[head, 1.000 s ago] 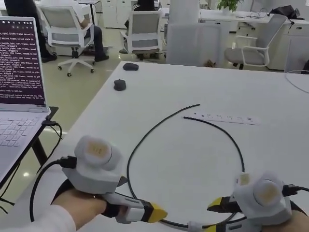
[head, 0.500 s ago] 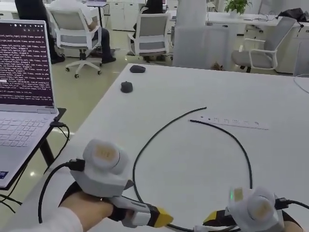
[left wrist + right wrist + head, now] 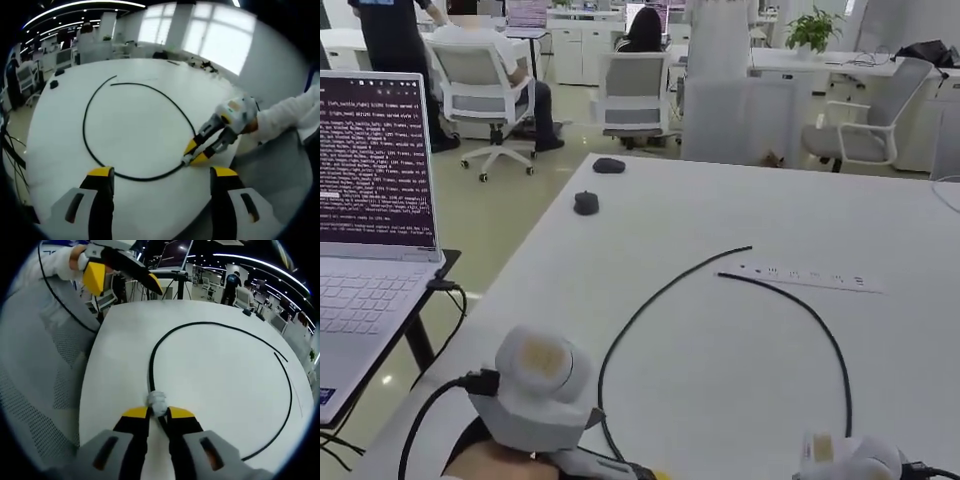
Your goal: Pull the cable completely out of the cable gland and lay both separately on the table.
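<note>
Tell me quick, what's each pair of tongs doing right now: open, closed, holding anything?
Left tongs: open, holding nothing.
Right tongs: closed on the cable, just behind the white cable gland.

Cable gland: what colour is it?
The cable gland is white; clearest in the right gripper view.

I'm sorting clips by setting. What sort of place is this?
Probably an open-plan office: swivel chairs in the background, an open laptop beside the white table, a computer mouse on it.
</note>
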The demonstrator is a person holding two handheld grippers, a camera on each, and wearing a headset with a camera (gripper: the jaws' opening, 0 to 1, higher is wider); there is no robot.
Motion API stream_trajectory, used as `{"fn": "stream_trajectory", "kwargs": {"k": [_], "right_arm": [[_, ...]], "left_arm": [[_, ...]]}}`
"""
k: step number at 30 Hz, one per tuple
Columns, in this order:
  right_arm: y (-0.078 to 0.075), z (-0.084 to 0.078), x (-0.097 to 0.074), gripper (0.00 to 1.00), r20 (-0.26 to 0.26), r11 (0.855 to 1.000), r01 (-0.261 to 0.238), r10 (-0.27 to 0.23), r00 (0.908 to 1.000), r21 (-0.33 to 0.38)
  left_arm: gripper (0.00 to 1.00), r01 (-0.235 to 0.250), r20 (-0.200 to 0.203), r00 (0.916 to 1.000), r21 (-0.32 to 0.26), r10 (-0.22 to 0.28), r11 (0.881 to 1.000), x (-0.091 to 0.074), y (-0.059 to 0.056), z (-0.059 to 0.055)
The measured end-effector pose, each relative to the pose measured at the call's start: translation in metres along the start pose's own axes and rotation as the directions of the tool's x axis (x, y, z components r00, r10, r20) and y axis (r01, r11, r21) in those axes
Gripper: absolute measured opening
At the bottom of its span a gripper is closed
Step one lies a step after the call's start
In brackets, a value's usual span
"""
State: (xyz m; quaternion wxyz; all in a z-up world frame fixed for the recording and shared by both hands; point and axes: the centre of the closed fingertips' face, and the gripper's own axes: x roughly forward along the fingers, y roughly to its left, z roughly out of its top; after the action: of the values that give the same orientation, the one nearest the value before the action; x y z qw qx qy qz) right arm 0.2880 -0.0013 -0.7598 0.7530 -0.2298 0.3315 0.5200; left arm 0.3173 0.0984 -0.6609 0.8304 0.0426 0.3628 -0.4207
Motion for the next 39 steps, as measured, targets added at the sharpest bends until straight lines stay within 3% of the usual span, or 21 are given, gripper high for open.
{"fn": "stream_trajectory", "kwargs": {"k": [6,14,16,19,21,25,29,33,36,39], "right_arm": [[0.007,0.014,-0.011,0.11,0.019,1.0,-0.012,0.013,0.9997,-0.021],[-0.001,0.044,-0.044,0.11,0.105,0.999,0.037,-0.035,0.9938,-0.02],[-0.003,0.048,-0.053,0.11,0.112,0.998,0.053,-0.048,0.9925,-0.041],[-0.006,0.058,-0.069,0.11,0.13,0.995,0.076,-0.068,0.9892,-0.059],[-0.007,0.063,-0.076,0.11,0.139,0.994,0.085,-0.075,0.9875,-0.069],[-0.009,0.075,-0.092,0.11,0.156,0.987,0.114,-0.096,0.9831,-0.11],[-0.008,0.087,-0.107,0.11,0.185,0.981,0.148,-0.124,0.9748,-0.122],[-0.005,0.096,-0.126,0.11,0.223,0.972,0.2,-0.169,0.9602,-0.127],[-0.004,0.099,-0.139,0.11,0.247,0.966,0.232,-0.199,0.9484,-0.115],[-0.002,0.102,-0.15,0.11,0.267,0.959,0.261,-0.225,0.9371,-0.108]], "left_arm": [[0.77,0.007,0.031,0.9995,-0.002,-0.007,1.0,0.0,-0.001,0.005],[0.74,0.059,0.063,0.9963,-0.008,-0.059,0.998,0.001,-0.012,0.009],[0.73,0.086,0.091,0.9921,0.013,-0.087,0.996,0.0,-0.019,0.015],[0.69,0.157,0.139,0.9773,0.03,-0.16,0.987,-0.002,-0.034,0.025],[0.66,0.183,0.148,0.9708,0.047,-0.188,0.982,-0.003,-0.04,0.028],[0.62,0.18,0.167,0.9675,0.07,-0.189,0.981,-0.006,-0.042,0.031],[0.6,0.193,0.199,0.9581,0.079,-0.205,0.978,-0.012,-0.045,0.037],[0.59,0.208,0.22,0.9496,0.09,-0.223,0.974,-0.019,-0.054,0.04],[0.59,0.242,0.217,0.9385,0.14,-0.269,0.96,-0.022,-0.07,0.047],[0.56,0.239,0.211,0.9352,0.217,-0.284,0.946,-0.024,-0.078,0.058]]}}
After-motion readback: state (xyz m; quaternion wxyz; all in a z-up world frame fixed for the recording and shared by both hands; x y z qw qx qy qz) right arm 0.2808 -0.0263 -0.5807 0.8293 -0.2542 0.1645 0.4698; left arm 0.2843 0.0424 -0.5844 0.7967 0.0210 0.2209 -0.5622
